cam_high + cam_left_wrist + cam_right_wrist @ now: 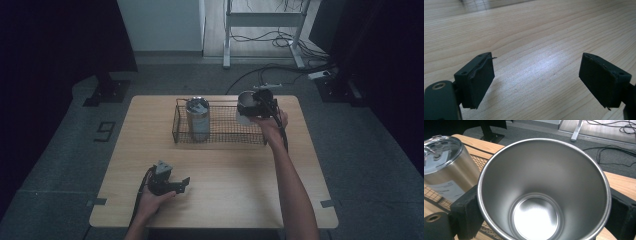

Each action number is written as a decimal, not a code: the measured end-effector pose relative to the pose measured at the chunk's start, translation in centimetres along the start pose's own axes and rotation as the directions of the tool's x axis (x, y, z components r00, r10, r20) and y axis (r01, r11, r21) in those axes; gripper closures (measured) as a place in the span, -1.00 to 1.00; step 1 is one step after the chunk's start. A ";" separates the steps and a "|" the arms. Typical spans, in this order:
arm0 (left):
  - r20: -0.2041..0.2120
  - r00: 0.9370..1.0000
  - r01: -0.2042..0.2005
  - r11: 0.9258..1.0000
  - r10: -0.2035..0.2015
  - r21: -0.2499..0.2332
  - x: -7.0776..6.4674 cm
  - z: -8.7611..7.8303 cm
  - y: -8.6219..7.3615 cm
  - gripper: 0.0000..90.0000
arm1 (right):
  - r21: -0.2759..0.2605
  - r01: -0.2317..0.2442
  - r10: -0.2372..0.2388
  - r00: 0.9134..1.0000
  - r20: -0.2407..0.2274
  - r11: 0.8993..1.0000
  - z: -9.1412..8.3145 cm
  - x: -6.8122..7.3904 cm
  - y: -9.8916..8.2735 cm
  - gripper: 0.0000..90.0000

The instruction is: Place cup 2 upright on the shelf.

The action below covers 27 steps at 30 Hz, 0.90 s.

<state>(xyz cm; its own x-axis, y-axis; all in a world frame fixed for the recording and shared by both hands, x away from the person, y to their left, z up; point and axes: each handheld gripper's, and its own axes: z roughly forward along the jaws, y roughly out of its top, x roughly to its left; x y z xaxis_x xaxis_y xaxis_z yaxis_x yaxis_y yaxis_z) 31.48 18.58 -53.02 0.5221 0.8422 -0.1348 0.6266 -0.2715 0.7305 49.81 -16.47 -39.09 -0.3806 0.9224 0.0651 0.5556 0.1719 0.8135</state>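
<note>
Dim overall from the high view, the room's edges sinking into near black; the pale wooden table (220,165) catches the most light, soft and grainy; in the left gripper view a white glare patch sits on the wood grain, sharp near, blurring far; in the right gripper view the open steel tumbler (544,192) gleams, its floor shining brightest.

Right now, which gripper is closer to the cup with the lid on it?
The right gripper. It holds an open steel cup over the wire basket, just beside the lidded tumbler. The left gripper rests on the table, well in front of the basket.
</note>
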 end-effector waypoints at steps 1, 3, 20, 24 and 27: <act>0.001 1.000 0.000 1.000 0.000 0.000 0.0 0.0 0.0 -0.71 | 0.001 0.001 -0.001 1.000 0.002 1.000 0.1 0.0 0.1 -0.85; 0.007 1.000 0.001 1.000 -0.001 0.001 0.0 0.0 0.0 -0.71 | 0.001 0.000 0.000 1.000 0.002 1.000 0.2 -0.1 0.2 -0.85; -0.001 1.000 0.013 1.000 -0.013 -0.011 0.3 -0.3 0.0 -0.71 | 0.020 0.029 -0.028 1.000 -0.004 0.999 2.4 0.3 1.4 -0.85; -0.002 1.000 0.009 1.000 -0.009 -0.005 0.3 -0.2 -0.1 -0.71 | 0.029 0.021 -0.021 1.000 0.001 0.999 3.0 0.1 1.2 -0.85; -0.001 1.000 0.006 1.000 -0.006 0.000 0.2 -0.1 -0.1 -0.71 | 0.037 0.020 -0.020 1.000 0.004 0.999 3.3 -0.1 1.0 -0.85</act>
<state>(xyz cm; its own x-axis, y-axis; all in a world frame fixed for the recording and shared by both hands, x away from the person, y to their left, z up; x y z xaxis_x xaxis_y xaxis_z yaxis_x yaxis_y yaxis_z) 31.47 18.86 -53.04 0.5174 0.8445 -0.1383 0.6299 -0.2664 0.7296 52.85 -15.21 -40.22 -0.3886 0.9202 0.0468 0.5751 0.2025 0.7926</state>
